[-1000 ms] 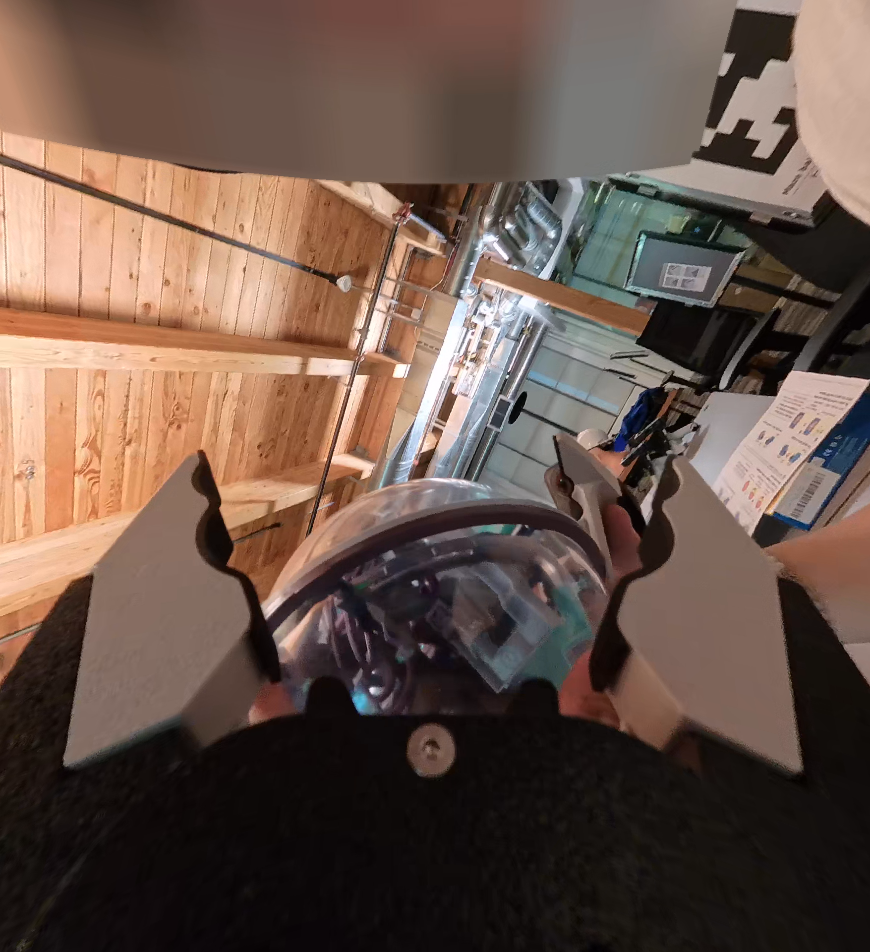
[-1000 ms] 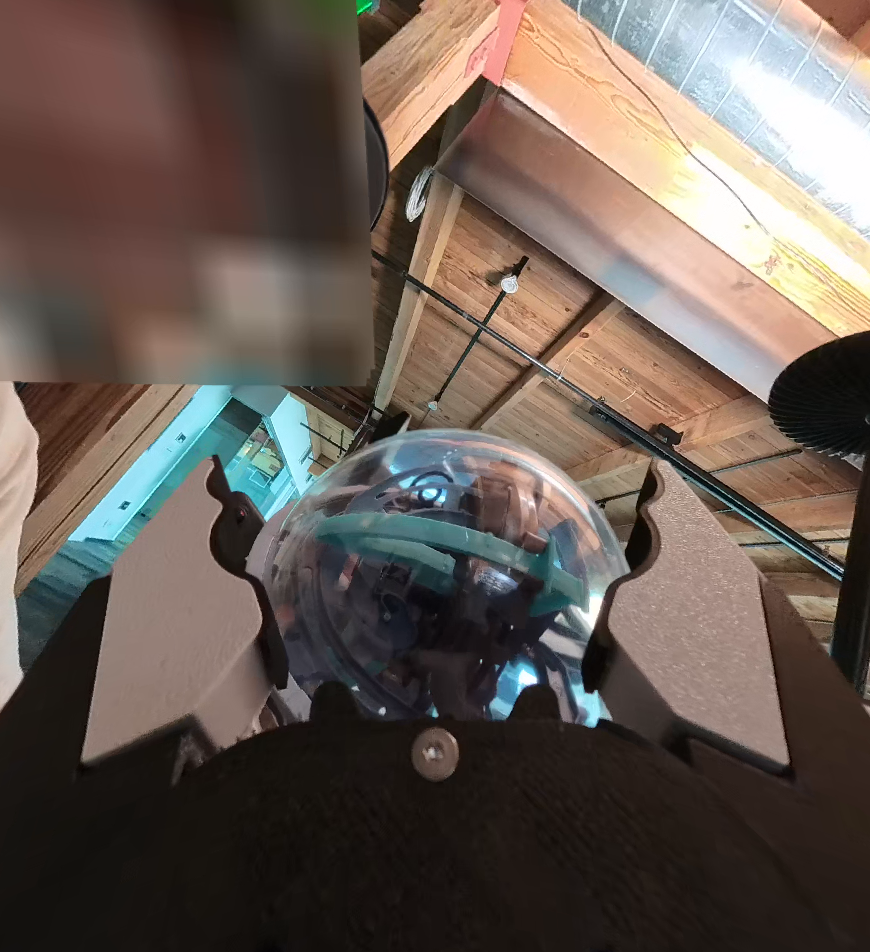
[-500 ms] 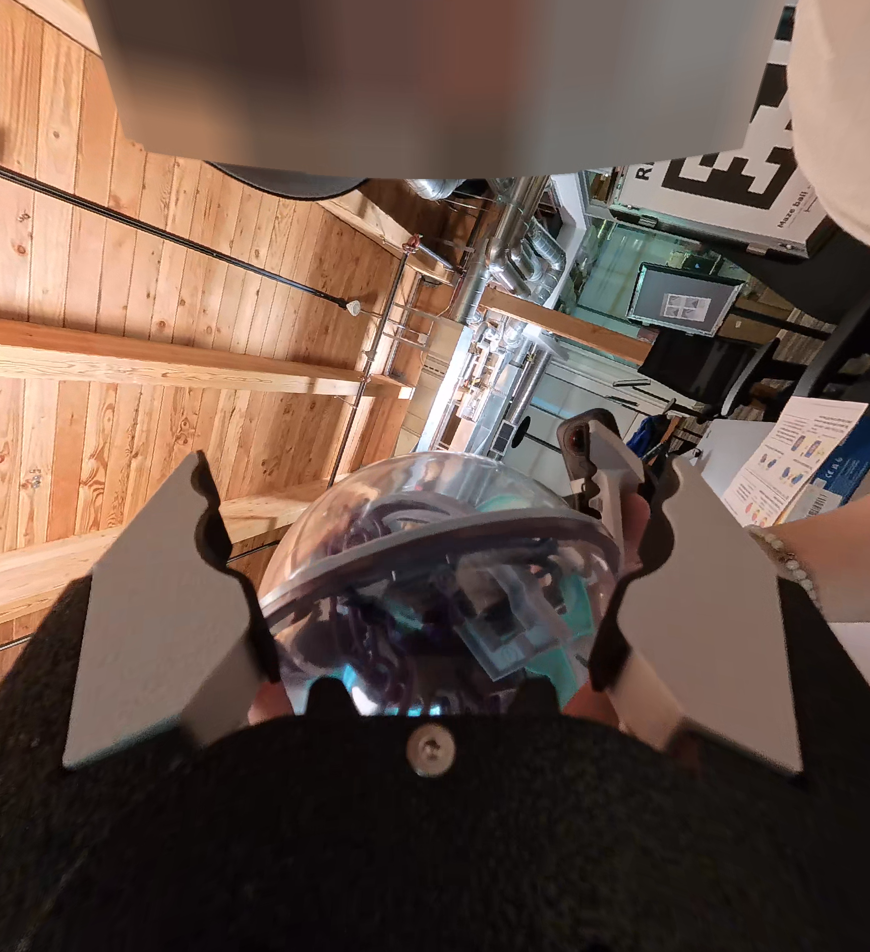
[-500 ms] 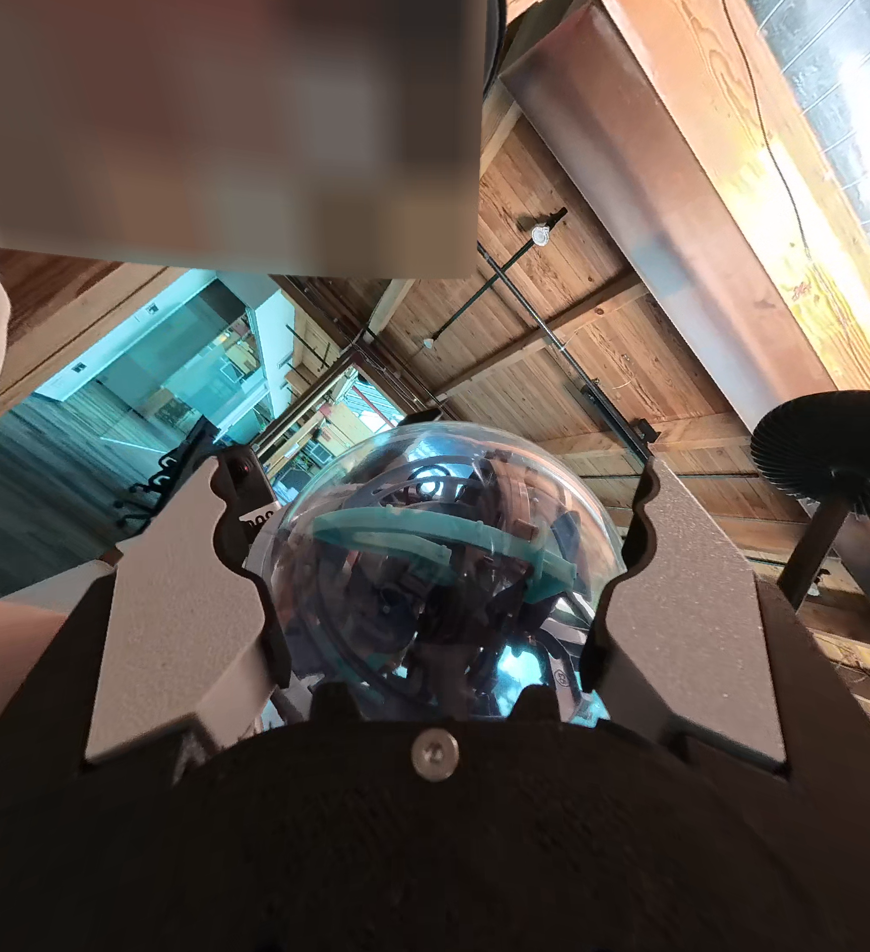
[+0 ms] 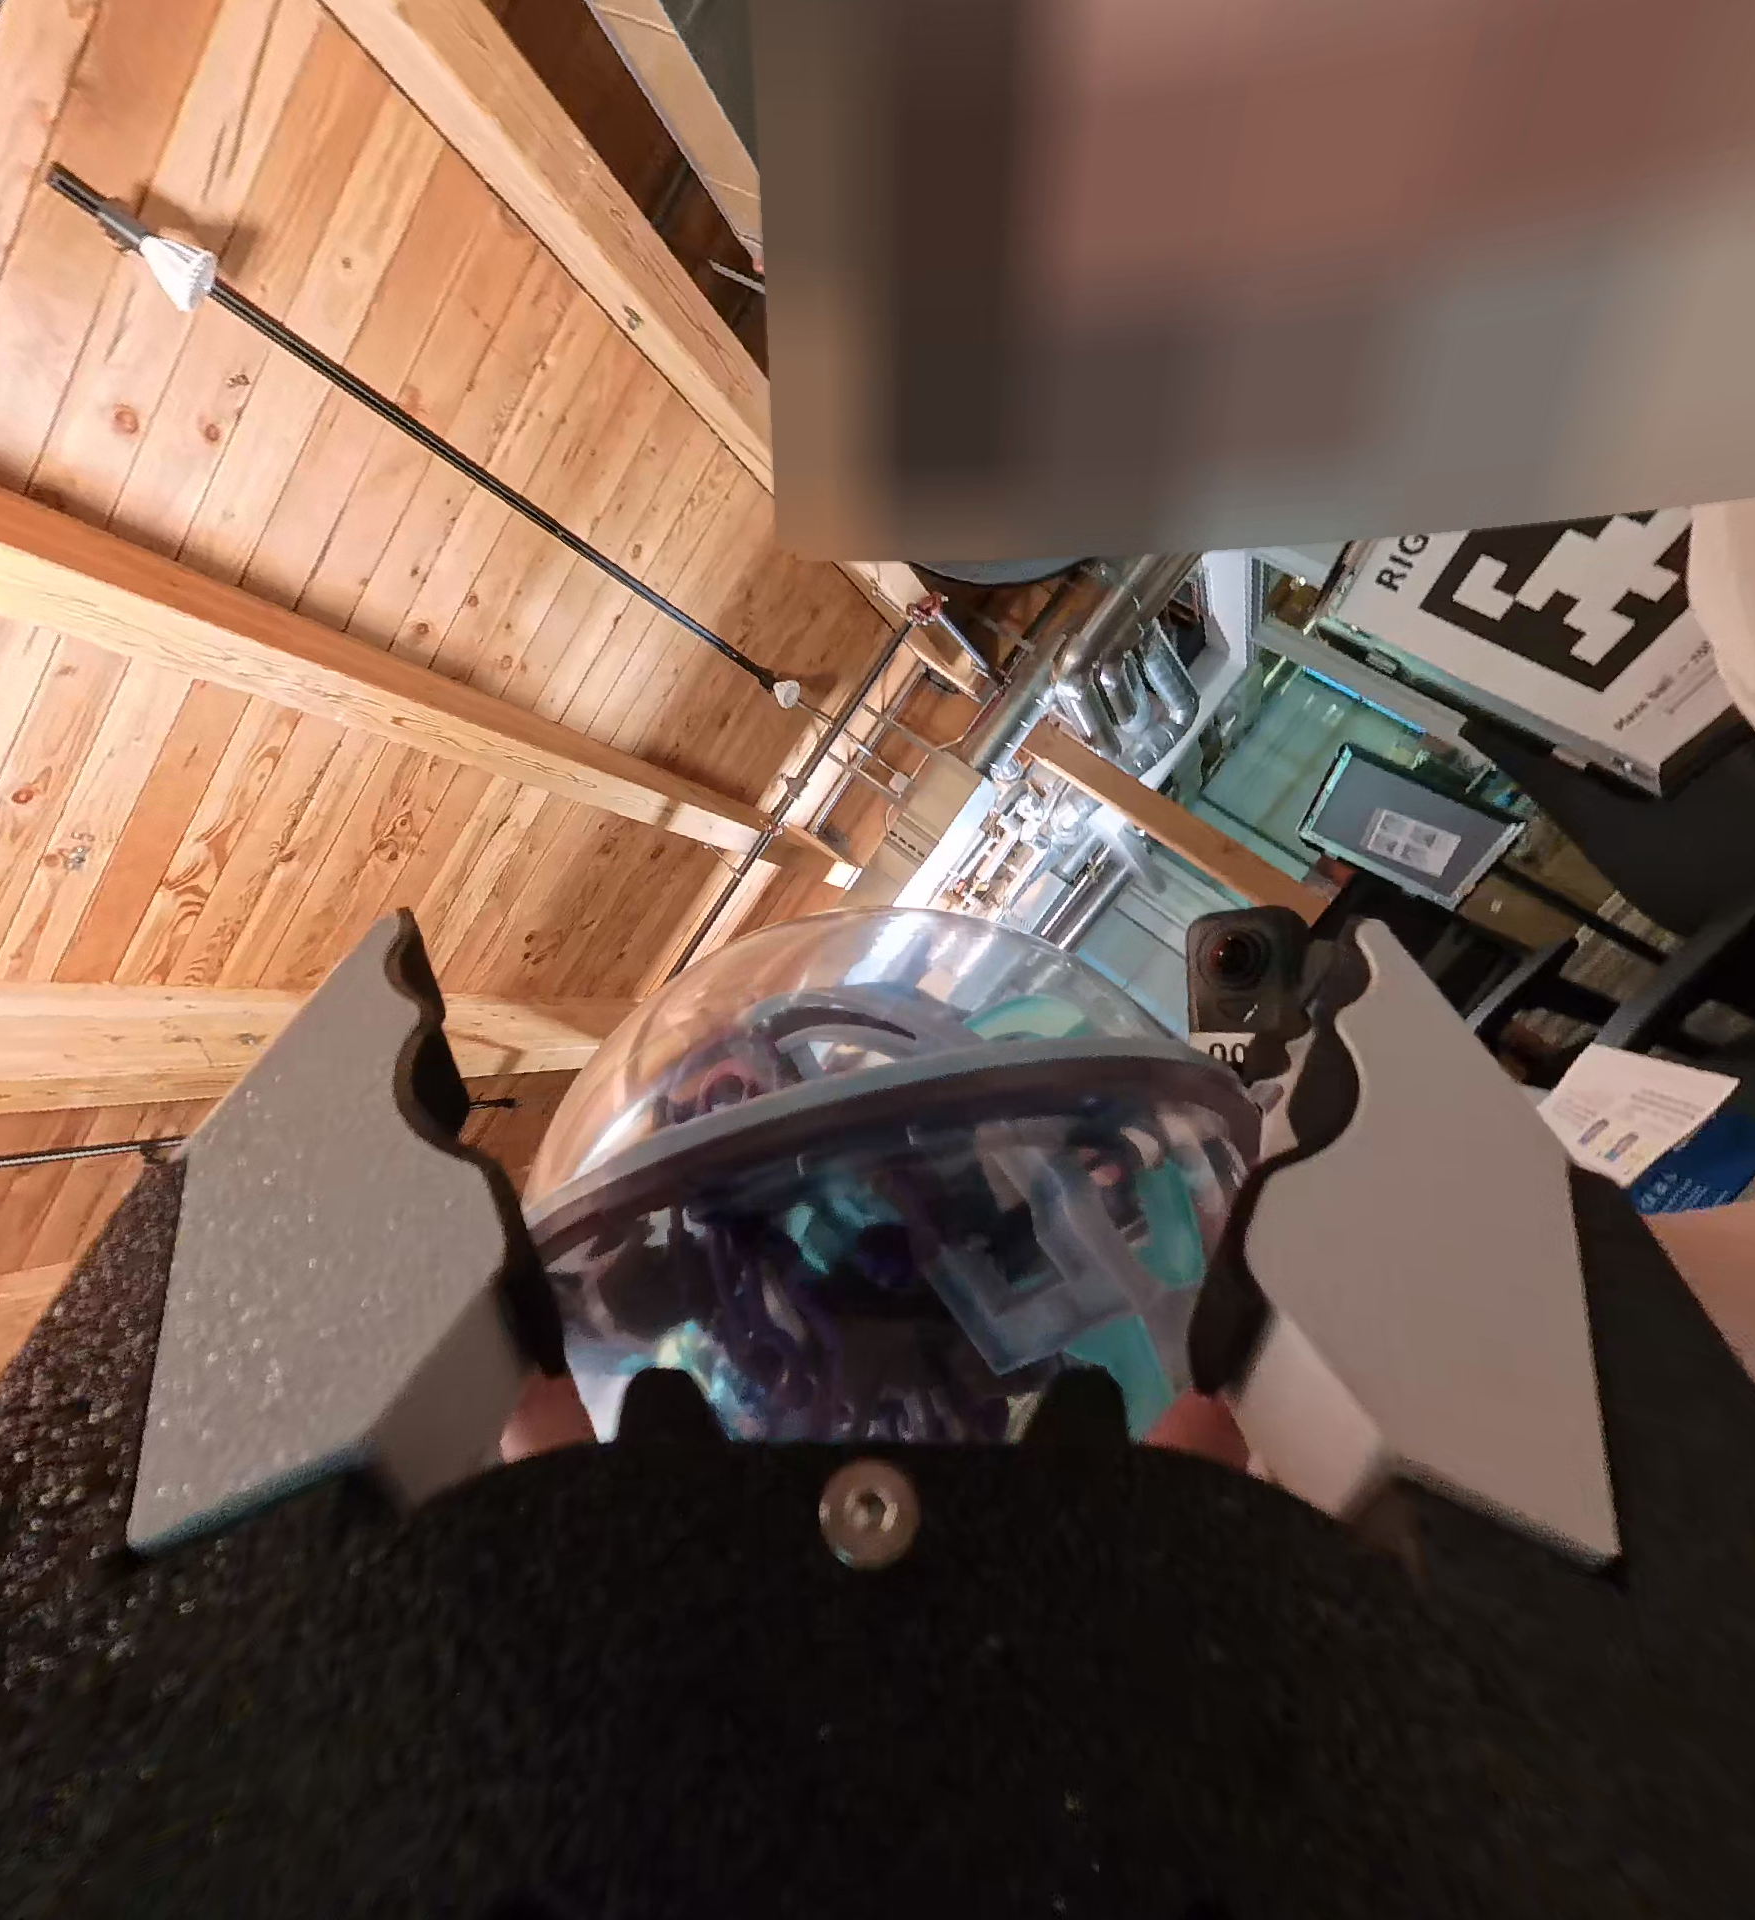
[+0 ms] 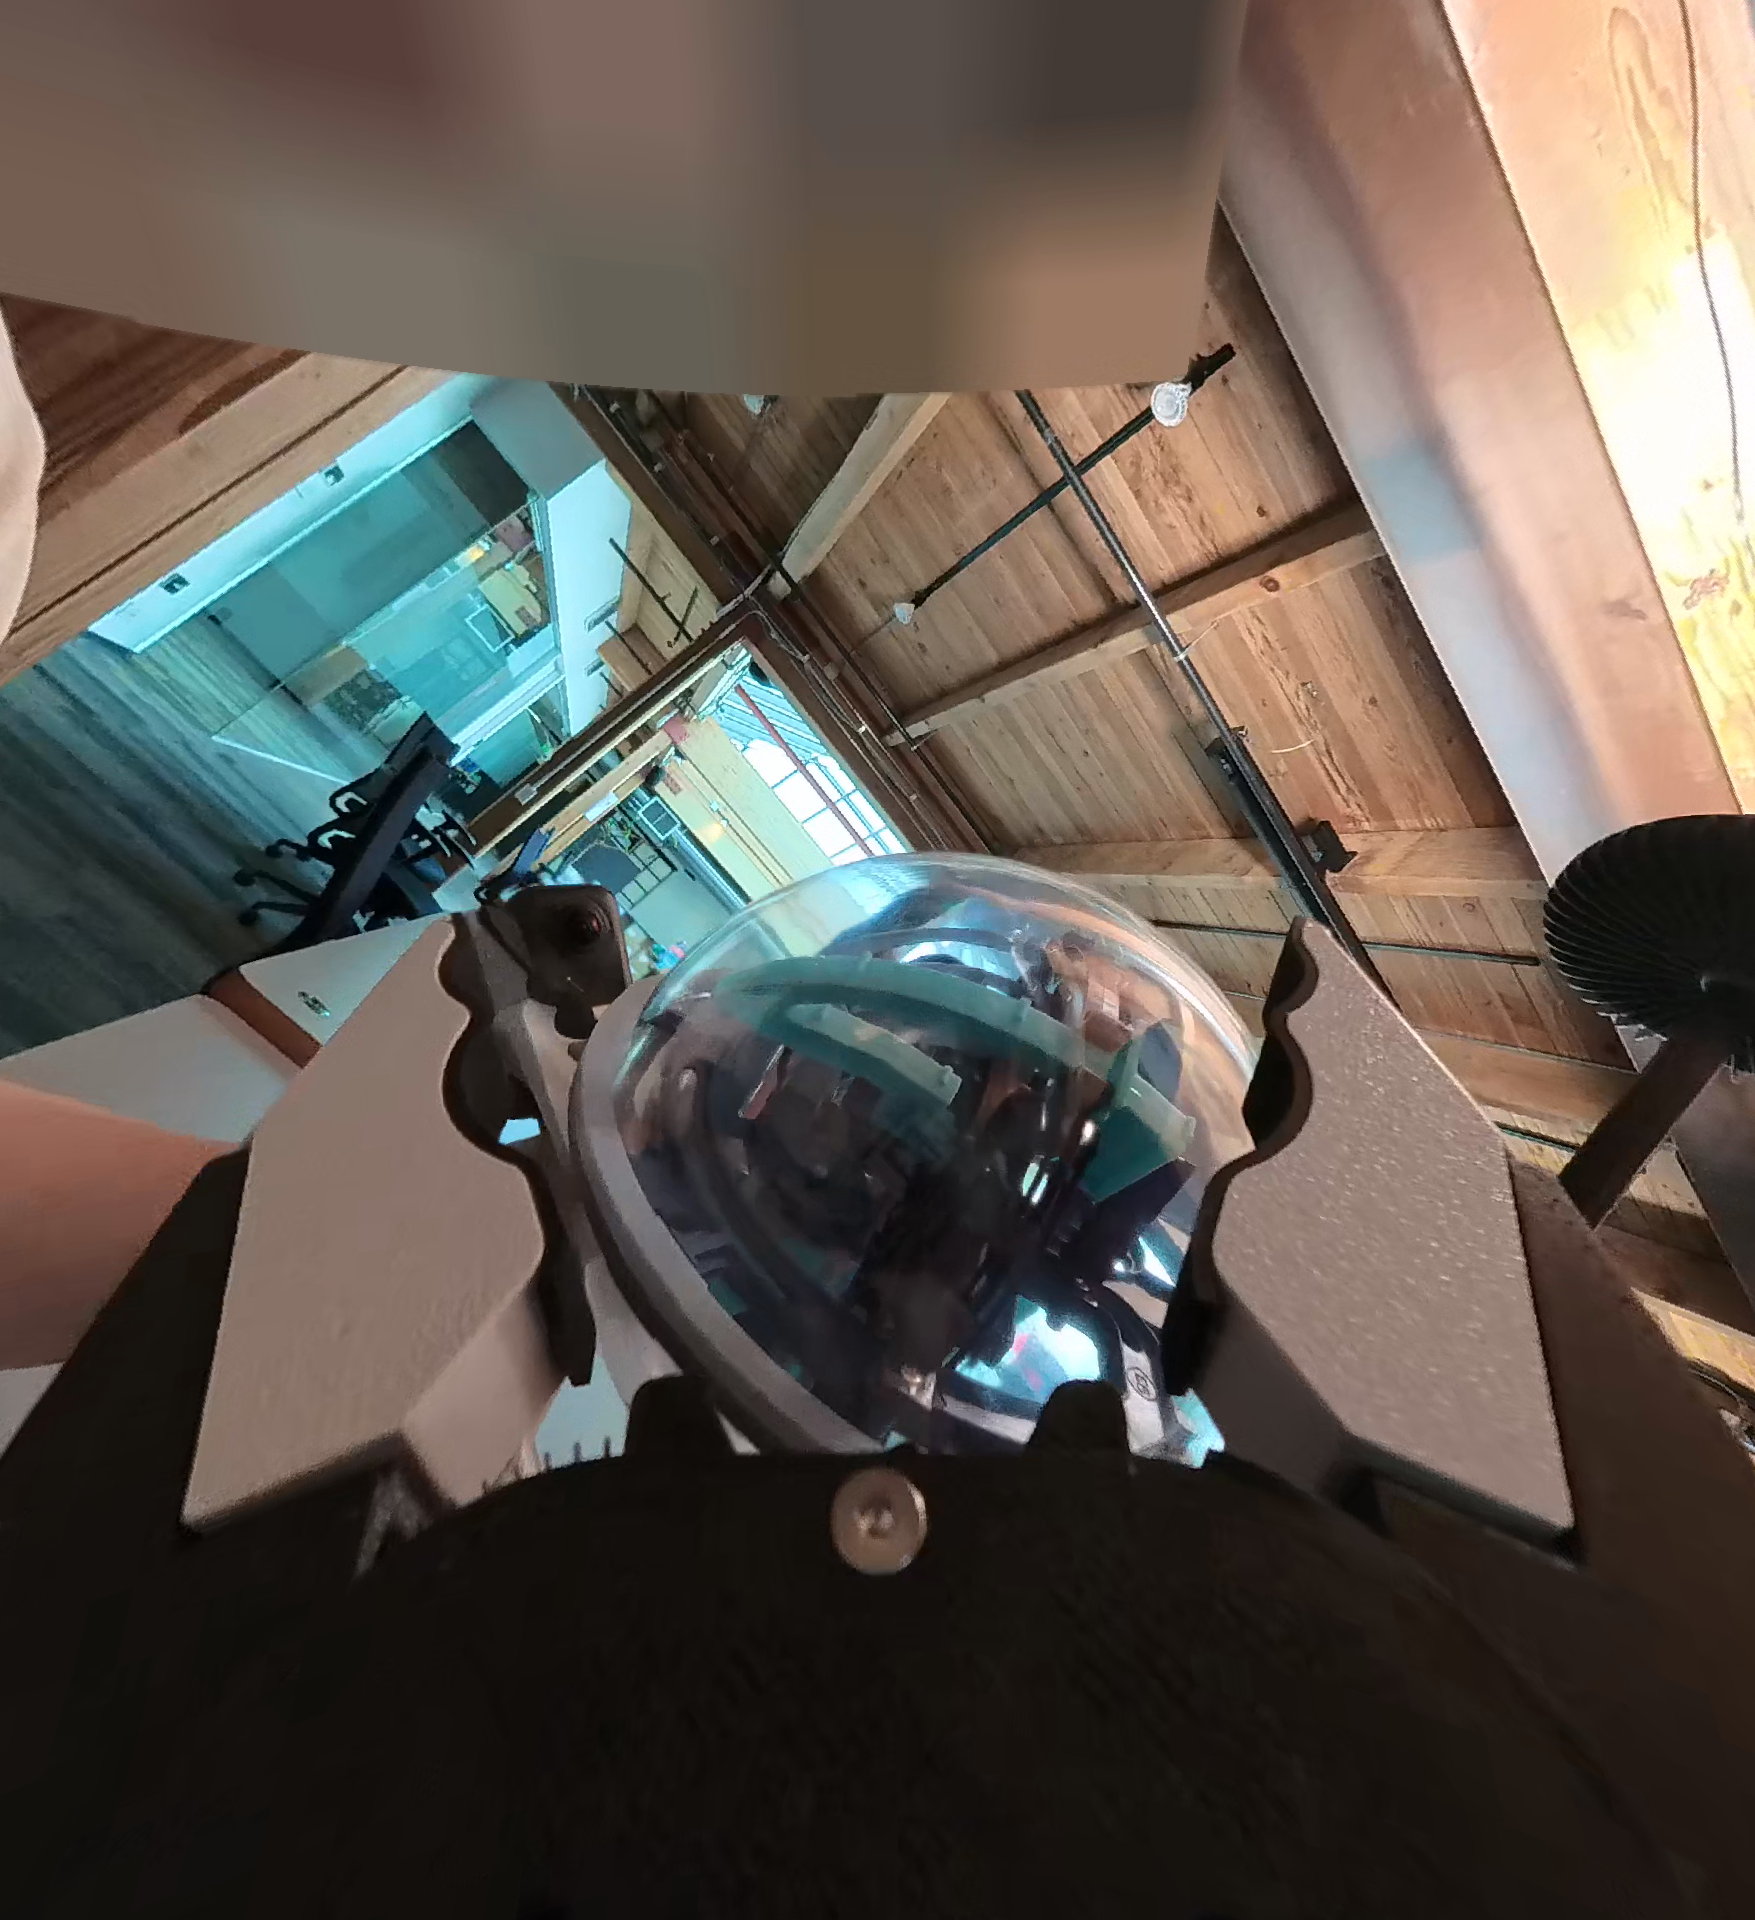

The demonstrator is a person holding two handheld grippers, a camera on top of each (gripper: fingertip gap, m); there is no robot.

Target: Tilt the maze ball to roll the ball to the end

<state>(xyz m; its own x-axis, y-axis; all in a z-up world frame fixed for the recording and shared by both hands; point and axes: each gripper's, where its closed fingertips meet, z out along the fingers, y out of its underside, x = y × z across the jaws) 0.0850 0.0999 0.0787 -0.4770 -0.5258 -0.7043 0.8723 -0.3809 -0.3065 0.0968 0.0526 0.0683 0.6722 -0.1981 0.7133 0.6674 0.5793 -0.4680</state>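
Note:
The maze ball (image 5: pixel 883 1174) is a clear sphere with teal, purple and dark tracks inside and a grey seam around it. It is held up in the air between both grippers. My left gripper (image 5: pixel 883 1039) is shut on the maze ball, its grey fingers against the sphere's sides. My right gripper (image 6: pixel 878 1039) is shut on the same maze ball (image 6: pixel 904 1153) from the opposite side. The right gripper's camera (image 5: pixel 1237 956) shows behind the sphere. The left gripper's camera (image 6: pixel 582 935) shows likewise. I cannot pick out the small rolling ball inside.
Both views look up at a wooden plank ceiling (image 5: pixel 229 623) with beams and black rods. A black round finned fixture (image 6: pixel 1704 956) hangs at right. A person's forearm (image 5: pixel 1746 1299) and a black-and-white marker board (image 5: pixel 1538 613) are at right. Papers (image 5: pixel 1631 1122) lie on a table.
Both grippers have swung with the maze ball, so the views tilt further. The sphere has turned: its seam now shows at left in the right wrist view. Each gripper's camera has come into view.

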